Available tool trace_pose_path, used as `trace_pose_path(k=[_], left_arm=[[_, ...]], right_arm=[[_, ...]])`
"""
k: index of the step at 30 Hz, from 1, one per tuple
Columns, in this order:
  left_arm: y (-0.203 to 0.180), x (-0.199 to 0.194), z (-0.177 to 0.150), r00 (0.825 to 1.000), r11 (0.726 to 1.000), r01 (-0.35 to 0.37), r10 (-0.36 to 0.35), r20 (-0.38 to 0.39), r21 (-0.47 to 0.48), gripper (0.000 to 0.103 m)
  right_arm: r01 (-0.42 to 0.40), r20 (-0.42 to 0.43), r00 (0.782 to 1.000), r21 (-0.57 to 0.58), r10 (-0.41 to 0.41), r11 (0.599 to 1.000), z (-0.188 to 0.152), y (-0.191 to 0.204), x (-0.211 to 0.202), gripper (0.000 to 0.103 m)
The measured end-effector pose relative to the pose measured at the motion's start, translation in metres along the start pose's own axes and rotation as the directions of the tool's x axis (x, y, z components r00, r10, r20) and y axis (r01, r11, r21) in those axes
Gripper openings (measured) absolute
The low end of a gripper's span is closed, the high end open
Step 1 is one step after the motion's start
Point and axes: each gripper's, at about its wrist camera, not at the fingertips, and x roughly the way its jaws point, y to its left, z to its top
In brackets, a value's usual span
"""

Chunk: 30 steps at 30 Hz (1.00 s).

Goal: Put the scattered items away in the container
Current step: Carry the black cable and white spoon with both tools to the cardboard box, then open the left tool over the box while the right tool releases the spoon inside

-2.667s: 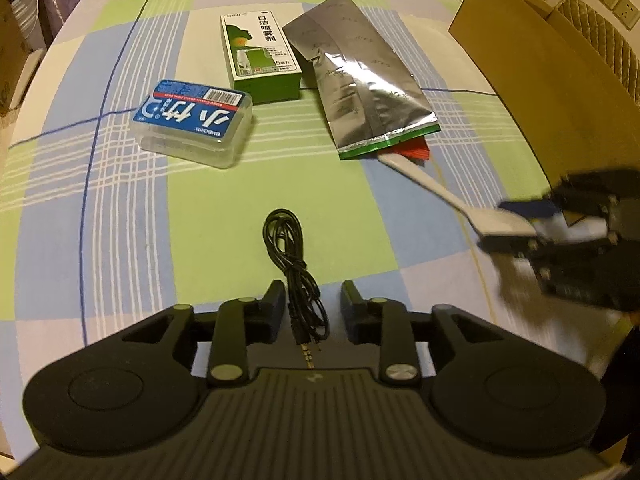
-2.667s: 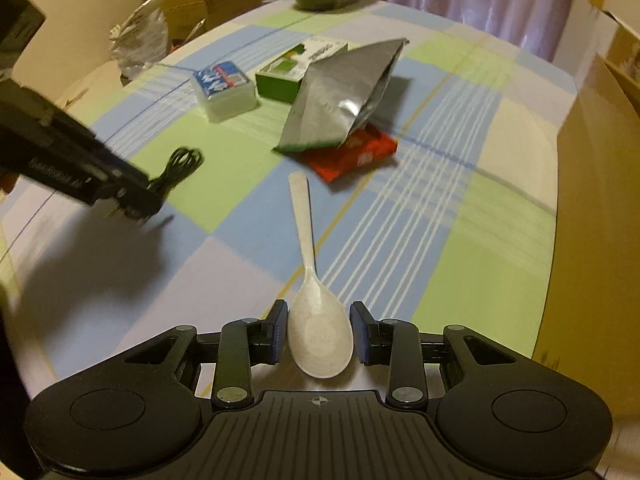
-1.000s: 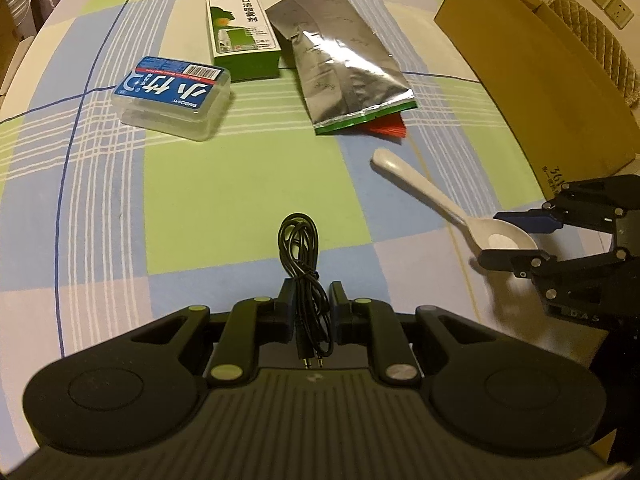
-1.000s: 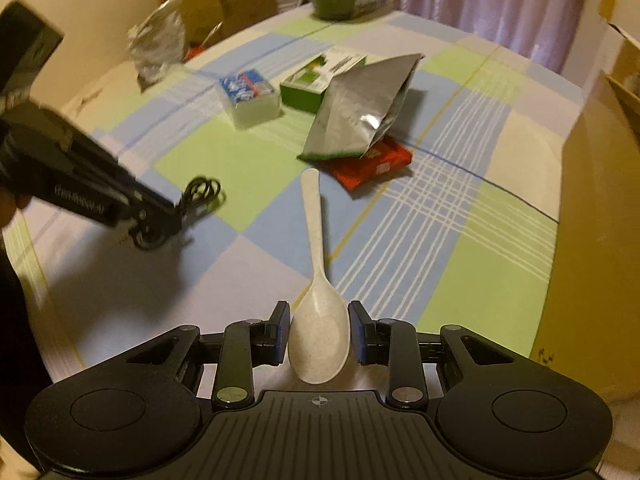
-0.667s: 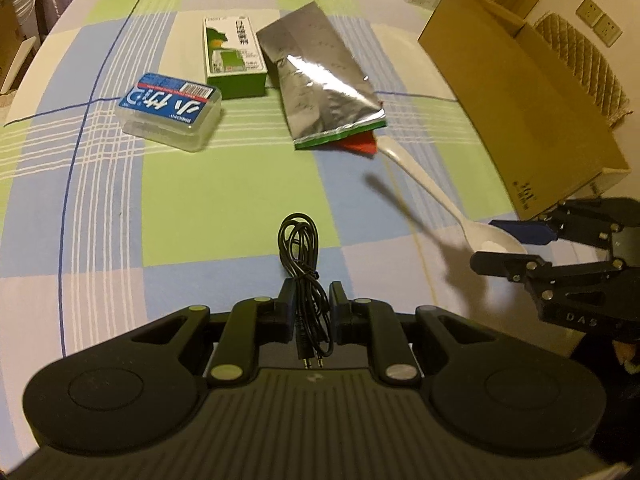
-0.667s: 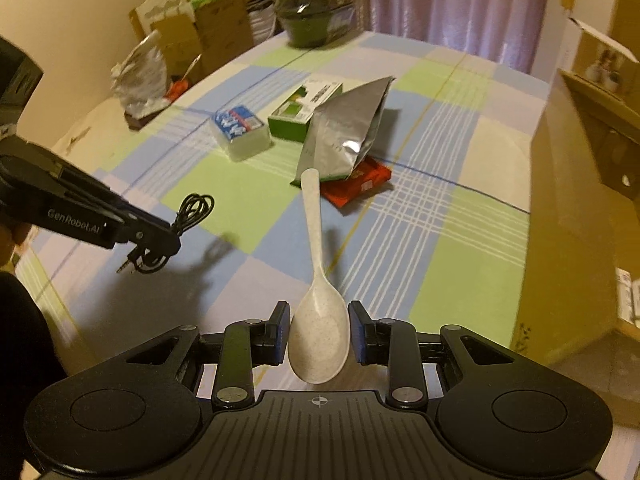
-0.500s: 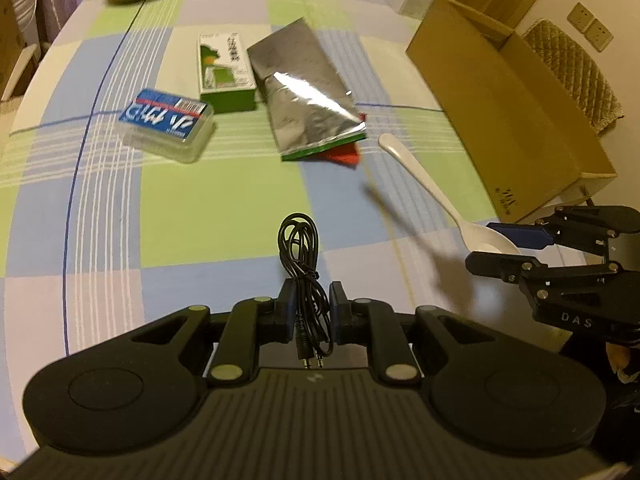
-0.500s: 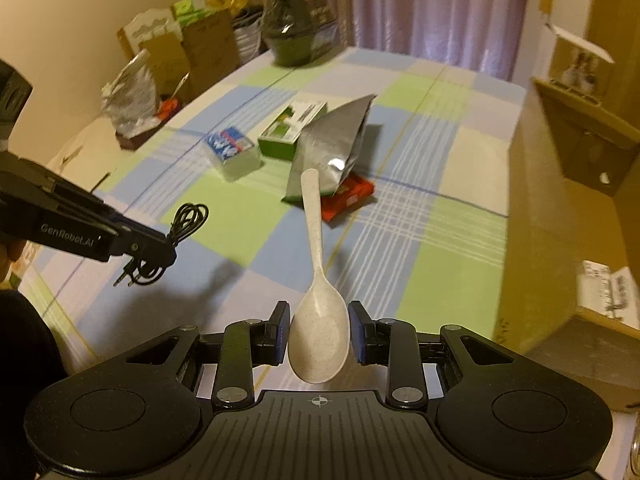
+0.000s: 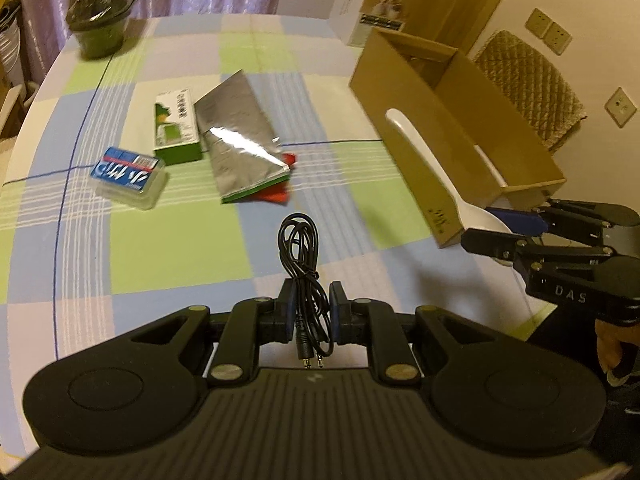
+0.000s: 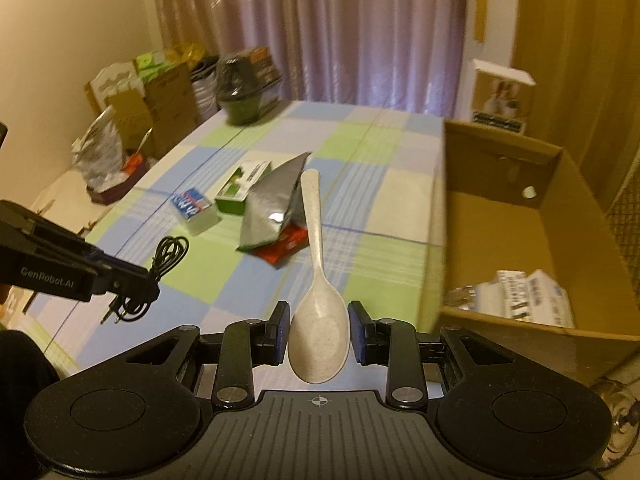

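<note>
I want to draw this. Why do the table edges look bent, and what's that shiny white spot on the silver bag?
Left wrist view: the fisheye lens curves the table edges; room light glares off the silver bag. Right wrist view: the same glare, and the far curtain looks blurry.

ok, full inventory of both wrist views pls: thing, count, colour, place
audio cable: 1, black, coiled, clamped in left gripper, off the table
spoon: 1, speckled off-white, bowl clamped in right gripper, handle forward
cardboard box: 1, brown, open, at table's right edge
white packs: several, inside the box
foil pouch: 1, silver, mid-table
red packet: 1, partly under the pouch
green-and-white carton: 1, left of the pouch
clear plastic case: 1, blue label, left of the carton
dark green pot: 1, table's far end
tablecloth: 1, blue, green and white check
left gripper: black, shut
right gripper: black, shut
</note>
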Motion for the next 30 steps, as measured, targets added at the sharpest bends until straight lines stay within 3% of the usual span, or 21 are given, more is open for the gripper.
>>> trace_pose_path(k=[9, 16, 23, 30], left_arm=[[-0.046, -0.003, 0.015, 0.999, 0.997, 0.049, -0.050, 0.020, 0.053, 0.013], [-0.098, 0.007, 0.047, 0.993, 0.987, 0.107, -0.112, 0.033, 0.124, 0.013], [-0.157, 0.036, 0.085, 0.984, 0.965, 0.164, -0.174, 0.031, 0.206, 0.013], [-0.193, 0.077, 0.113, 0.979, 0.954, 0.196, -0.202, 0.004, 0.227, 0.013]], right_arm=[[0.080, 0.060, 0.995, 0.080, -0.085, 0.994, 0.006, -0.041, -0.034, 0.034], [0.154, 0.096, 0.981, 0.148, -0.170, 0.977, 0.017, -0.093, -0.053, 0.034], [0.203, 0.098, 0.969, 0.213, -0.228, 0.956, 0.023, -0.149, -0.055, 0.034], [0.219, 0.081, 0.966, 0.238, -0.244, 0.946, 0.022, -0.182, -0.044, 0.034]])
